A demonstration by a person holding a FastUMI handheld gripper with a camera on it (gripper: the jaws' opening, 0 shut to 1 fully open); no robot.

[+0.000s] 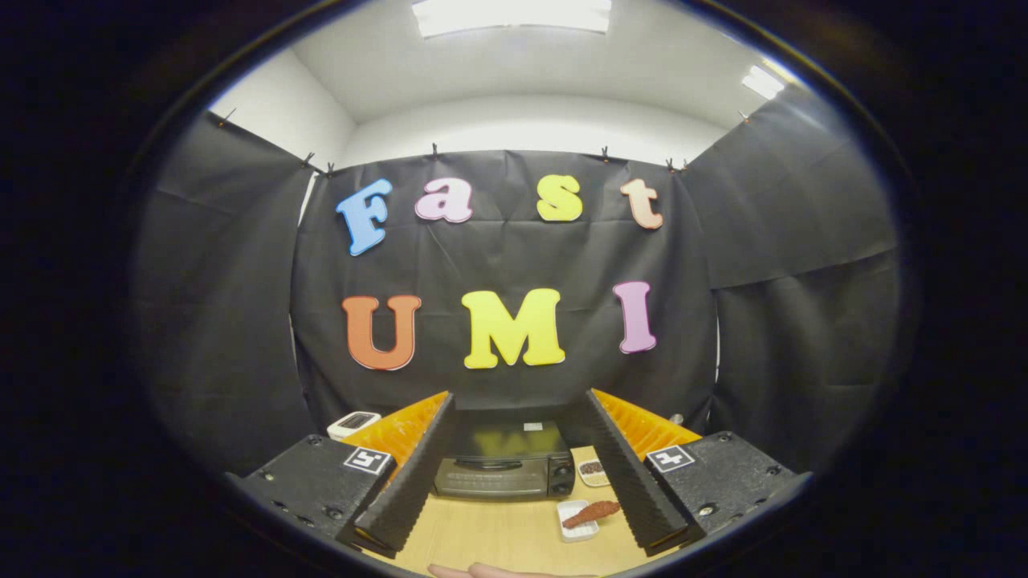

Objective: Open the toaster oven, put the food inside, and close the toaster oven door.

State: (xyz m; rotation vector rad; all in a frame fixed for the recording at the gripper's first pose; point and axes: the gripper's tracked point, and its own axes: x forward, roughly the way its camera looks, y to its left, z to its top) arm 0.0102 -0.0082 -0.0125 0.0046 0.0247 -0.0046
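A black toaster oven (504, 463) stands on the wooden table (482, 534), its door shut, beyond and between my fingers. To its right front lies a brown piece of food (592, 512) on a small white tray (578, 520), just inside the right finger. My gripper (518, 466) is open and high above the table, with nothing between its fingers.
A second small dish (593, 471) with dark food sits right of the oven. A white device (354, 422) lies behind the left finger at the back left. A person's hand (490, 571) shows at the table's near edge. Black cloth walls close the booth.
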